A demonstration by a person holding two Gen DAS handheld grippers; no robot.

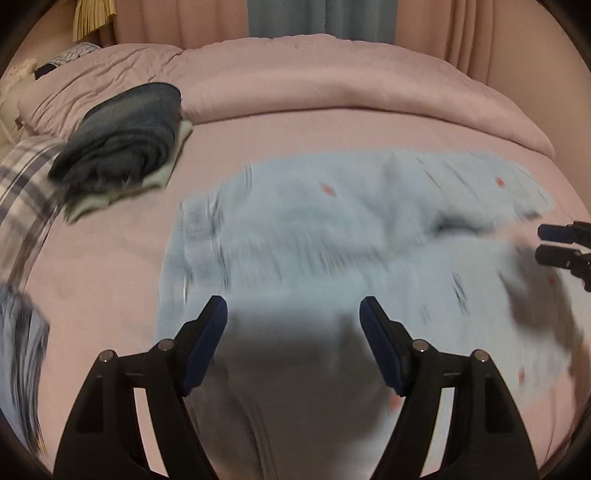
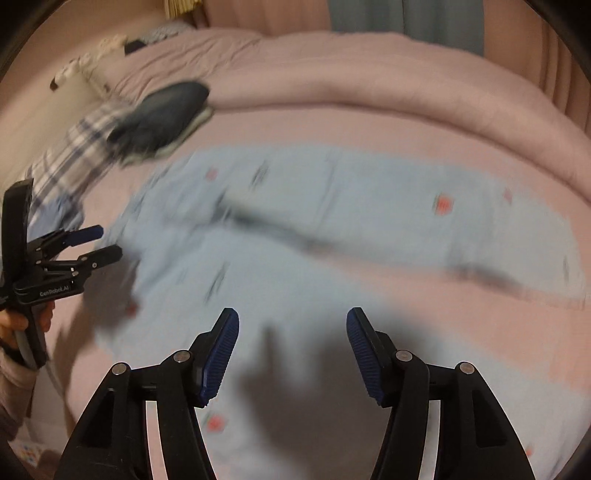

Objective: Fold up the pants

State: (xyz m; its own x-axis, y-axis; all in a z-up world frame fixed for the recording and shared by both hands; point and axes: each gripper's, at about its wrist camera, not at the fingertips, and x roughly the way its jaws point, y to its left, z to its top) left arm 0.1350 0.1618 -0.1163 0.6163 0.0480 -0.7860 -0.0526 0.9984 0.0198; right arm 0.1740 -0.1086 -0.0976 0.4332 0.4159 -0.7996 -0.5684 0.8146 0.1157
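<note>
Light blue pants (image 1: 332,229) with small red marks lie spread flat on the pink bed, blurred by motion. They also show in the right wrist view (image 2: 332,206). My left gripper (image 1: 293,306) is open and empty above the pants' near edge. My right gripper (image 2: 293,317) is open and empty above the pants. The right gripper shows at the right edge of the left wrist view (image 1: 543,242). The left gripper shows at the left of the right wrist view (image 2: 107,242), held in a hand.
A dark folded garment (image 1: 122,136) sits on a pale one at the back left. A plaid cloth (image 1: 26,192) lies at the left edge. A bunched pink duvet (image 1: 314,81) lies across the back of the bed. Curtains (image 1: 332,18) hang behind.
</note>
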